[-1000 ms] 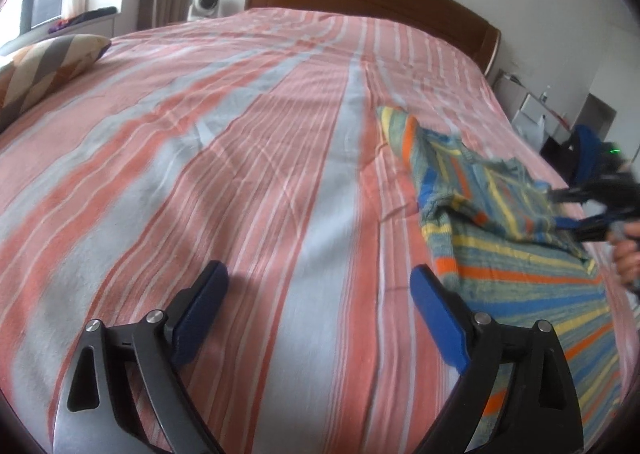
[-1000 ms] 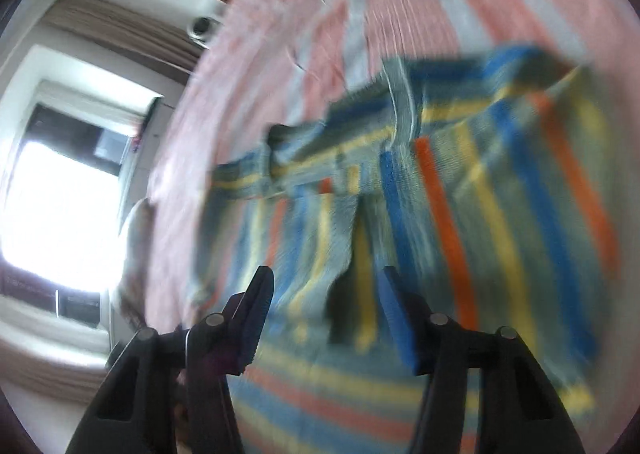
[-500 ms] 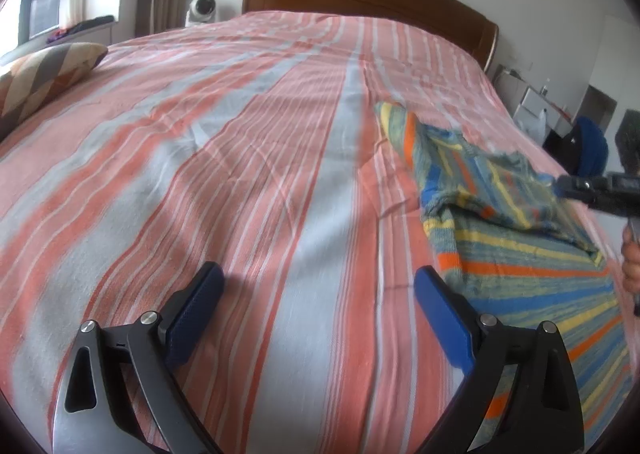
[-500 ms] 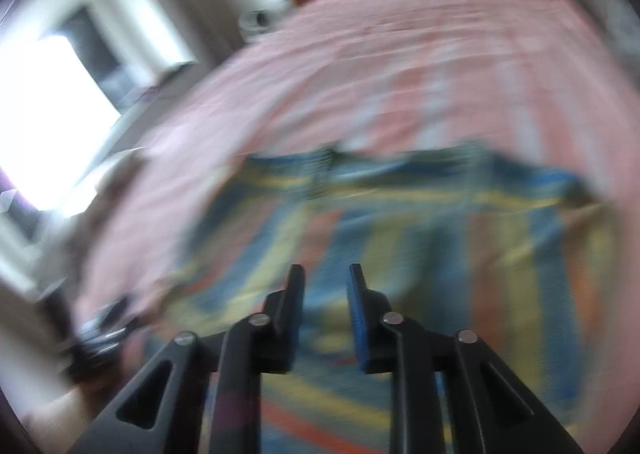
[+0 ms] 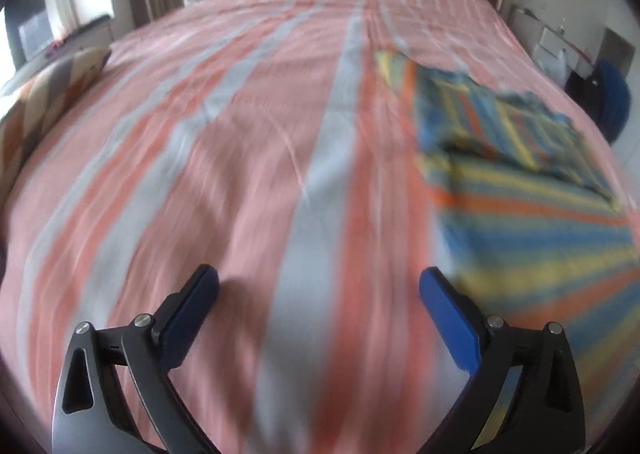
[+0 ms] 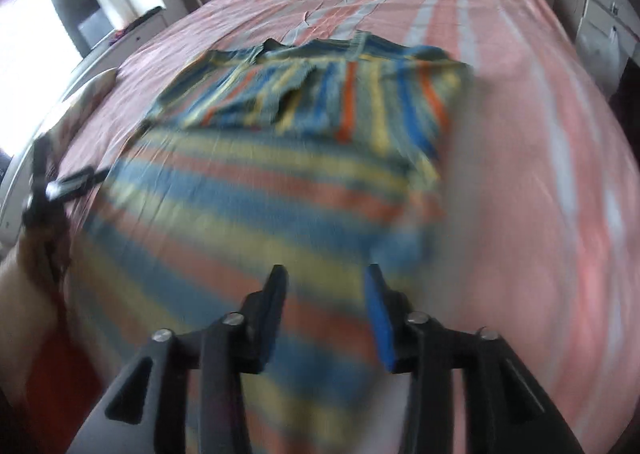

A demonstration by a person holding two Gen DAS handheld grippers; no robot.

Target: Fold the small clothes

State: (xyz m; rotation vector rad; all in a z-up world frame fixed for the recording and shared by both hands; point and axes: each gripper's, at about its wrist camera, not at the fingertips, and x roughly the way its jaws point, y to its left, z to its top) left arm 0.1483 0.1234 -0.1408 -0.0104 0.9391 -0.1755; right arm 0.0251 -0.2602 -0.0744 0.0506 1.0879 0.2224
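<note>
Left wrist view shows the left gripper over the striped bedspread, jaws spread wide and opening, nothing between them. Right of it lies the striped shirt, partly folded. Above the blurred shirt, the right gripper opens, apparently gripping nothing.

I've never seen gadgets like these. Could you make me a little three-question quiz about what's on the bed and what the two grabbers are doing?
1. True or false: the striped shirt has part of it folded over on top.
2. Which gripper stands over bare bedspread, beside the shirt? A) left B) right
3. Fill in: neither gripper holds any ____.

Key:
1. True.
2. A: the left gripper stands wide, its jaws opening, with only bedspread between them. The right gripper hovers over the shirt, jaws opening, nothing between them.
3. Cloth.
</note>
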